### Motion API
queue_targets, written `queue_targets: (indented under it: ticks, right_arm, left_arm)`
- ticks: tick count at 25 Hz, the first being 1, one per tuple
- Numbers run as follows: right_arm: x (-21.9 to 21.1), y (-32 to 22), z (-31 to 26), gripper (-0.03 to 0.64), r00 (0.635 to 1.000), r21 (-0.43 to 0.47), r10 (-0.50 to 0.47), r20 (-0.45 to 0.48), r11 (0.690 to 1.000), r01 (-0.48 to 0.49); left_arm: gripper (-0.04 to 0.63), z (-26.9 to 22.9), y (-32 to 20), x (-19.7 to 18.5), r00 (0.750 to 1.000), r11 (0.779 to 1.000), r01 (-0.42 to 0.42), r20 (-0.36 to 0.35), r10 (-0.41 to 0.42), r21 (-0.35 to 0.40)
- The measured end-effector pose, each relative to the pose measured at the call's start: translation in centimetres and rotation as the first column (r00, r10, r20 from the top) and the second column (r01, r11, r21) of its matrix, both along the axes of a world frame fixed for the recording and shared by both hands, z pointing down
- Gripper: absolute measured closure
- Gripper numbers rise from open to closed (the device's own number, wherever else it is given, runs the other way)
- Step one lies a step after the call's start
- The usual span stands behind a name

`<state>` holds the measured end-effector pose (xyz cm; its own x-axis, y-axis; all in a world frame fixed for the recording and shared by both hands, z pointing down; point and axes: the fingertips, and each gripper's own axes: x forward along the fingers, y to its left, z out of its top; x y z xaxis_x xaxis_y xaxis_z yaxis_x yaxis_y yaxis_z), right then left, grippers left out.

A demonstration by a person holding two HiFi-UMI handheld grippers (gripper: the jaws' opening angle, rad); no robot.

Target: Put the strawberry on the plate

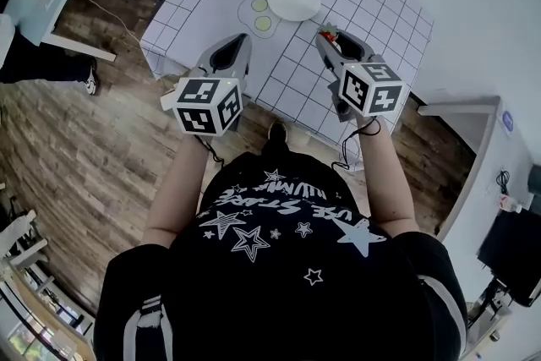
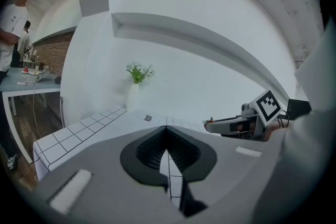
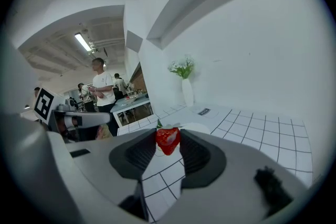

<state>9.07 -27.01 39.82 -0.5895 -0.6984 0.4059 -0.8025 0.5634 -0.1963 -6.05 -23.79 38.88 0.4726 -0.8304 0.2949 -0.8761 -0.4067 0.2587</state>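
Grid table (image 1: 372,4); strawberry (image 3: 168,140) in R gripper (image 1: 326,38) jaws, L gripper (image 2: 166,131) closed.

The person wears a black T-shirt (image 1: 270,266) with white stars, lettering and sleeve stripes. The grey left gripper (image 1: 243,40) and right gripper (image 1: 325,38) each carry a white cube (image 1: 209,104) with black square markers.

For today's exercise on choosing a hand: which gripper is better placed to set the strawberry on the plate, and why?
Right. The right gripper holds the strawberry between its jaws, close to the plate. The left gripper is shut and empty.
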Motion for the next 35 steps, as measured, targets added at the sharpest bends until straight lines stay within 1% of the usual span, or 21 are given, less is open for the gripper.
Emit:
queue_targets:
  ticks: [4, 7, 10, 14, 20, 23, 27, 31, 35]
  right_arm:
    - [0.3, -1.9, 0.1, 0.468, 1.000, 0.000, -0.022, 0.014, 1.000, 0.022]
    - [0.1, -3.0, 0.2, 0.468, 0.998, 0.000, -0.048, 0.032, 0.999, 0.048]
    - [0.1, -4.0, 0.3, 0.468, 0.997, 0.000, -0.062, 0.046, 0.998, 0.062]
    - [0.0, -4.8, 0.7, 0.468, 0.996, -0.009, -0.063, 0.064, 0.998, 0.064]
    - [-0.3, -5.9, 3.0, 0.468, 0.998, -0.057, -0.037, 0.057, 0.998, 0.040]
    - [-0.4, -6.8, 3.7, 0.468, 0.999, -0.071, -0.014, 0.042, 0.997, 0.017]
    - [-0.1, -7.9, 4.6, 0.468, 0.999, -0.096, 0.042, 0.026, 0.995, -0.039]
    - [-0.1, -9.3, 5.6, 0.468, 0.996, -0.120, 0.086, 0.008, 0.989, -0.085]
    - [-0.6, -10.8, 6.6, 0.468, 0.992, -0.144, 0.123, -0.003, 0.982, -0.122]
  left_arm:
    - [0.589, -0.1, -1.4, 0.5, 1.000, 1.000, 0.022, 0.009, -0.022, 0.001]
    - [0.589, -0.3, -2.1, 0.2, 0.998, 0.998, 0.057, 0.007, -0.057, -0.002]
    - [0.589, -0.6, -2.6, 0.0, 0.997, 0.997, 0.080, 0.020, -0.080, 0.002]
    - [0.589, -0.7, -2.9, -0.4, 0.995, 0.995, 0.098, 0.023, -0.098, -0.001]
    - [0.589, 0.7, -3.8, -1.4, 0.995, 0.995, 0.094, 0.034, -0.092, -0.033]
    - [0.589, 1.8, -5.3, -1.8, 0.997, 0.996, 0.074, 0.033, -0.072, -0.053]
    - [0.589, 2.6, -7.6, -1.5, 1.000, 0.997, 0.014, 0.024, -0.012, -0.073]
    - [0.589, 3.6, -10.0, -1.6, 0.999, 0.994, -0.034, 0.014, 0.036, -0.101]
    - [0.589, 4.6, -12.0, -1.7, 0.996, 0.989, -0.088, 0.020, 0.091, -0.121]
